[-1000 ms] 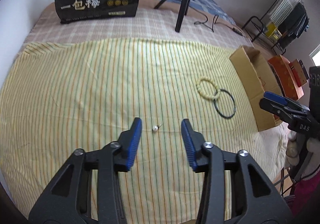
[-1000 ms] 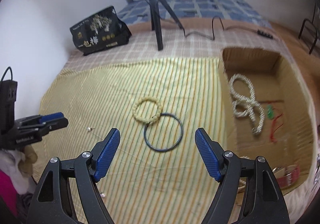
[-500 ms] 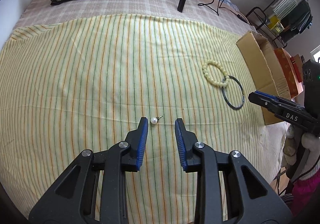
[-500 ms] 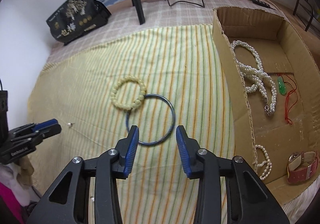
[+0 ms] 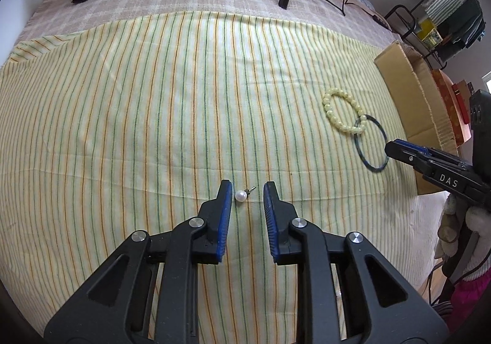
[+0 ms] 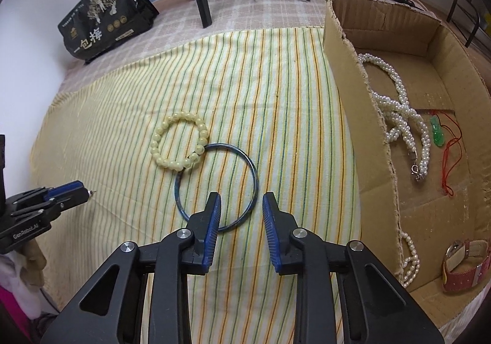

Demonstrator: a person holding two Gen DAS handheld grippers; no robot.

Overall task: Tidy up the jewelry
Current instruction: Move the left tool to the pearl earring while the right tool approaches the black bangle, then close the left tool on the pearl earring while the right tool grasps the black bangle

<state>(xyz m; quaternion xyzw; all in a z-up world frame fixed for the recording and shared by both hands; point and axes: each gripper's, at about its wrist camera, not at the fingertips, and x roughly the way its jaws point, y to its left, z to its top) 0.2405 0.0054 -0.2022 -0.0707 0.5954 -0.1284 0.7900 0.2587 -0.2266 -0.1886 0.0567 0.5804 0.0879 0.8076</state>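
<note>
Both grippers lowered and narrowed since a second ago, jaws closing but nothing yet clamped: left gripper (image 5: 244, 187) bracketing the small white pearl stud earring (image 5: 241, 196) on the yellow striped cloth (image 5: 153, 116), right gripper (image 6: 238, 200) bracketing the thin blue ring bangle's (image 6: 253, 170) near rim; both pickups judged imminent.

**Right gripper closing over the blue bangle**

The right gripper (image 6: 240, 197) points down at the striped cloth (image 6: 276, 83), its jaws closing with the near rim of the blue bangle (image 6: 216, 187) between them; the pads do not seem to press on it yet. Just beyond the bangle, overlapping its far edge, lies a pale beaded bracelet (image 6: 179, 141). To the tool's right stands an open cardboard box (image 6: 353, 104) holding a pearl necklace (image 6: 402, 116), a green pendant on red cord (image 6: 437, 132) and a red watch (image 6: 466, 264). At the far left the left gripper (image 6: 83, 190) meets the cloth, a small pin at its tip. A black snack bag (image 6: 101, 15) sits far ahead.
</note>
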